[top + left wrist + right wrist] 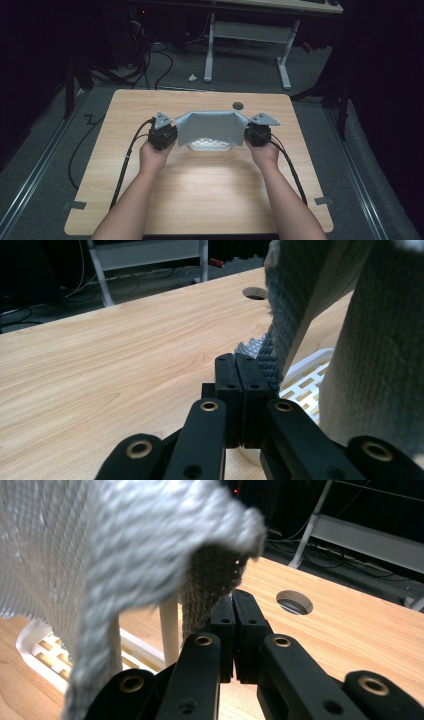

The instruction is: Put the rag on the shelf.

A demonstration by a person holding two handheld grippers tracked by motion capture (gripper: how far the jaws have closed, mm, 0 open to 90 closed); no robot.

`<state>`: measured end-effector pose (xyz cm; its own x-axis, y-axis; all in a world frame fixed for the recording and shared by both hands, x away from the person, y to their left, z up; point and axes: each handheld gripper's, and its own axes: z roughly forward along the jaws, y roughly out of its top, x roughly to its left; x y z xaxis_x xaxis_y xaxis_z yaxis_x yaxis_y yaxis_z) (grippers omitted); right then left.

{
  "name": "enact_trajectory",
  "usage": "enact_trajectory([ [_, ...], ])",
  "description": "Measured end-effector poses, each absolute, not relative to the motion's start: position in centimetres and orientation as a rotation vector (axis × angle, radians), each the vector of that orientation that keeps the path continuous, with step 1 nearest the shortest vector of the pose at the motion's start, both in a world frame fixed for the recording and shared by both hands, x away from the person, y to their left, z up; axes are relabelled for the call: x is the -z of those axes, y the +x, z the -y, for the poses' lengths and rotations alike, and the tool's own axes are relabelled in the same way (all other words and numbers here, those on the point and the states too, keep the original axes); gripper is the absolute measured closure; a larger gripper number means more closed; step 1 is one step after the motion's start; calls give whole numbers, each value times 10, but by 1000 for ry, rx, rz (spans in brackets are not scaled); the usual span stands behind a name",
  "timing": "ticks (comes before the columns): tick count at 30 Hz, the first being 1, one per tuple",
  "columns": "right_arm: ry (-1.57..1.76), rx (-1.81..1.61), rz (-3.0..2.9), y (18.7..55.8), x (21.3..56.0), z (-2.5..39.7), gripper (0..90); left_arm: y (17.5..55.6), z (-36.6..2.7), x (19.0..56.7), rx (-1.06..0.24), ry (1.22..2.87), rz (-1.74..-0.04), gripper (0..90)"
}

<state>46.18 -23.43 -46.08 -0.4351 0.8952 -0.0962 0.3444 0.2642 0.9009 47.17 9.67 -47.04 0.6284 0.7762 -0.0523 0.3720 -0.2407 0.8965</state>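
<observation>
A grey knitted cloth [207, 127] hangs stretched between my two grippers above the middle of the wooden table [200, 200]. My left gripper [169, 133] is shut on the cloth's left corner and my right gripper [250, 132] on its right corner. Under the cloth sits a white slatted basket [210, 146], mostly covered. In the left gripper view the jaws [235, 360] are pressed together with the cloth [300, 300] rising to their right and the basket [305, 375] behind. In the right gripper view the cloth [100, 545] drapes over the shut jaw tips [233, 600], with the basket [45, 652] lower left.
A round cable hole [238, 105] lies in the table just beyond the cloth. Bare wood stretches in front of the basket and to both sides. A white desk frame [245, 40] and cables stand on the dark floor beyond the table.
</observation>
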Motion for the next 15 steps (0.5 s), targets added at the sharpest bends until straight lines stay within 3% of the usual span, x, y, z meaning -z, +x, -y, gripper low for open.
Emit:
enact_trajectory([
  [15,1152,-1130,-1929,459,478,234,886,470,-99,481,-472,1845,-950,880],
])
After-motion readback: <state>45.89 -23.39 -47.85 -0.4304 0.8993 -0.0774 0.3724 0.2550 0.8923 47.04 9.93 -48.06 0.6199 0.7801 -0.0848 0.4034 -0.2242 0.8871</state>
